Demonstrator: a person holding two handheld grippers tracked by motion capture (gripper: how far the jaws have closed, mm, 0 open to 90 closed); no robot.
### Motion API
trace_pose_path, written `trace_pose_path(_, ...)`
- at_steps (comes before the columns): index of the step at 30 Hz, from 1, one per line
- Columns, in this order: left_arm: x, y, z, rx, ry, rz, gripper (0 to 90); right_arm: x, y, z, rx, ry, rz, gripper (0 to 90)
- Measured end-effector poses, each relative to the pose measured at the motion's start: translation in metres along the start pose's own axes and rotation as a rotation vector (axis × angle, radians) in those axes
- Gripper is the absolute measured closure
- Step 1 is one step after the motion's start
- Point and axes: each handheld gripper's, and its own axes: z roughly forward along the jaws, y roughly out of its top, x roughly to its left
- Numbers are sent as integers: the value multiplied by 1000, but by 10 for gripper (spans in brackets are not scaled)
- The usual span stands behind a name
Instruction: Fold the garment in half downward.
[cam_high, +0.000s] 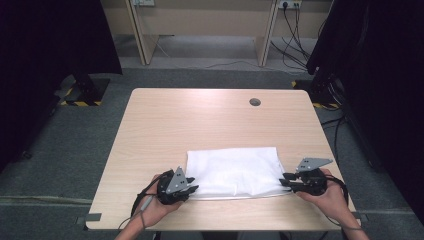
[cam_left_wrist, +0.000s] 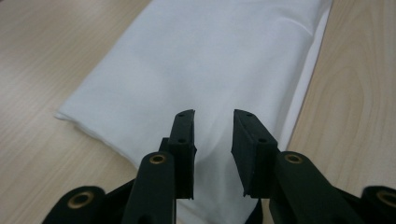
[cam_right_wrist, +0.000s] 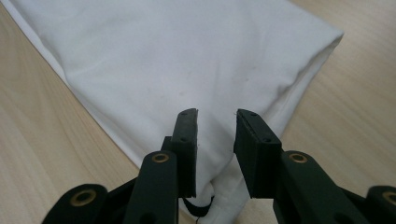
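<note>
- Although the white, rectangular folded cloth (cam_high: 234, 171) already lies flat and squared near the person's edge of the pale wooden table (cam_high: 210, 120), I judge the folding to be at a pause between folds: one fold looks finished, and whether another is wanted I cannot tell.
- At the left, the left gripper (cam_high: 190, 189) sits at the cloth's near left corner; in the left gripper view its jaws stand parted with a clear gap, the cloth (cam_left_wrist: 205, 70) spreading ahead of and under them, and nothing pinched.
- Left of those jaws the cloth's layered edge runs close by, with bare table (cam_left_wrist: 42, 70) beyond it; right of them a long folded edge runs away forward.
- Across the middle, ahead of both pairs of jaws, the tabletop is open as far as a small round grey grommet (cam_high: 255, 102), leaving ample room for pushing or folding forward.
- At the right, the right gripper (cam_high: 284, 179) meets the cloth's near right corner; in the right gripper view its jaws also stand released, the cloth (cam_right_wrist: 187, 60) tapering to a corner between and below them, unpressed.
- Right of those jaws the table's side edge lies near, so outward room is short there.
</note>
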Motion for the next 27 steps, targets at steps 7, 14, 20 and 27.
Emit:
trace_pose_path(7, -4, -2, 9, 63, -23, 10, 680, 2, -10, 2, 29, -17, -15, 696)
trace_pose_path(14, 0, -1, 13, 80, -15, 7, 684, 5, -18, 0, 9, -7, 31, 697)
trace_pose_path(20, 14, 3, 21, 84, 3, -11, 680, 5, -19, 2, -13, -22, 60, 677)
trace_pose_path(27, 38, 7, 33, 85, 38, -55, 676, -2, -8, 11, -7, -30, 79, 678)
